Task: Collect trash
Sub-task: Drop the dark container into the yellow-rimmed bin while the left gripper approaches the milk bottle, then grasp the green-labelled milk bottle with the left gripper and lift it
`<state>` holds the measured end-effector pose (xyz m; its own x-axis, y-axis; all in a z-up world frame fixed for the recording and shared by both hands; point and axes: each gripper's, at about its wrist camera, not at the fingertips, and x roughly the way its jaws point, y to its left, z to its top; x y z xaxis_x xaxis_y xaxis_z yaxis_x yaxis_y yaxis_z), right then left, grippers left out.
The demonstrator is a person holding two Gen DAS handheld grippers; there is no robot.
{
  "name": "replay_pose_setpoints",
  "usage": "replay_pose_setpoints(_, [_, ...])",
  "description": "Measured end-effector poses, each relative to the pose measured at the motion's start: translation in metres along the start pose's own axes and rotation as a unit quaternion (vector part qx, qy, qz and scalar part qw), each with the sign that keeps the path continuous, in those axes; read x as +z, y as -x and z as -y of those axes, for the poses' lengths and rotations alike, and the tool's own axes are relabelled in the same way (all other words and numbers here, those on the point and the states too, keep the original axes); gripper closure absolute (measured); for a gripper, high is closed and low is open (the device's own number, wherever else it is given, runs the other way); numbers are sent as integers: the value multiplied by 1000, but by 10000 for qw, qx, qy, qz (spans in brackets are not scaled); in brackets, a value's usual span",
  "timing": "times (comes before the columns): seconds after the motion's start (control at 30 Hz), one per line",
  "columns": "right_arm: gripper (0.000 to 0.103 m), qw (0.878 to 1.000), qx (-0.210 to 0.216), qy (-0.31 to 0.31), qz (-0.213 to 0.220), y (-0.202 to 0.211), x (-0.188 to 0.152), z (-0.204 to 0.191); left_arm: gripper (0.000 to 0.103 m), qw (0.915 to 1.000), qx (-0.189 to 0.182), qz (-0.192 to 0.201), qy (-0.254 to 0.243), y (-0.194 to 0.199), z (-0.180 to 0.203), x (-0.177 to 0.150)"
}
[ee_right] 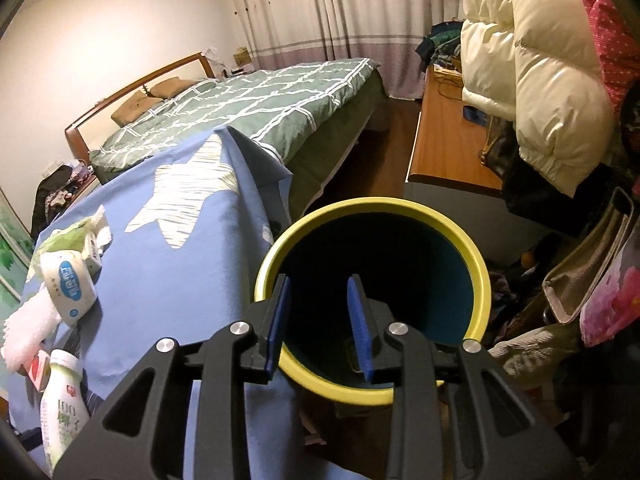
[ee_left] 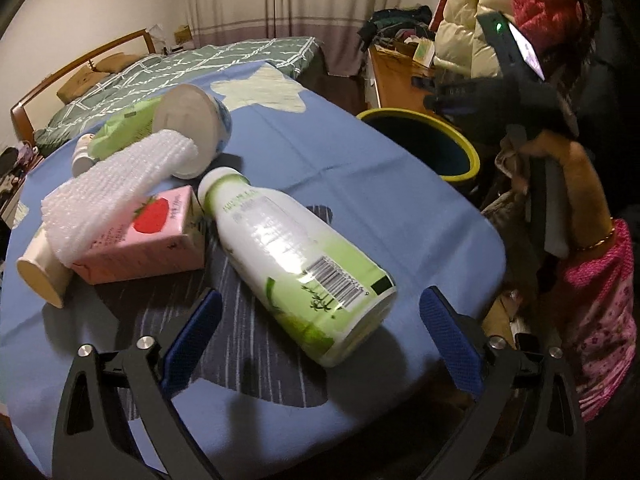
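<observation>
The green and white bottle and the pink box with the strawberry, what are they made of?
The bottle looks like smooth, shiny plastic: light glints off its printed label. The pink box looks like coated cardboard, a drink carton: flat sides, sharp folded edges, a dull sheen. Neither is certain from looks alone.

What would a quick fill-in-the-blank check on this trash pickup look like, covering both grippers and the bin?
1. The left gripper is open around the base of the white and green ____, which lies on its side.
2. The right gripper hangs over the bin, whose rim is ____.
3. The carton beside the bottle shows a red ____.

Missing words: bottle; yellow; strawberry
</observation>
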<state>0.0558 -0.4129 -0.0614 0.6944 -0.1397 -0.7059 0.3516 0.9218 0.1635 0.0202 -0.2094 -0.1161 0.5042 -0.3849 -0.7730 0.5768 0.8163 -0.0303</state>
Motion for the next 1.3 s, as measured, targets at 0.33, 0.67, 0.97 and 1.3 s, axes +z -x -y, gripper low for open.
replay_pose_setpoints(0.33, [74, 9999, 120, -49, 1, 3, -2, -2, 16, 9940, 664, 108, 868, 2, -54, -6])
replay_pose_setpoints(0.67, [71, 9996, 274, -6, 29, 7, -5, -10, 23, 9952, 563, 130, 788, -5, -50, -7])
replay_pose_setpoints(0.97, [71, 9994, 333, -23, 17, 6, -7, -10, 50, 9941, 582, 421, 813, 2, -53, -5])
replay_pose_setpoints(1.3, [71, 9992, 394, -19, 63, 9, -7, -11, 51, 9867, 931, 1251, 465, 45, -58, 33])
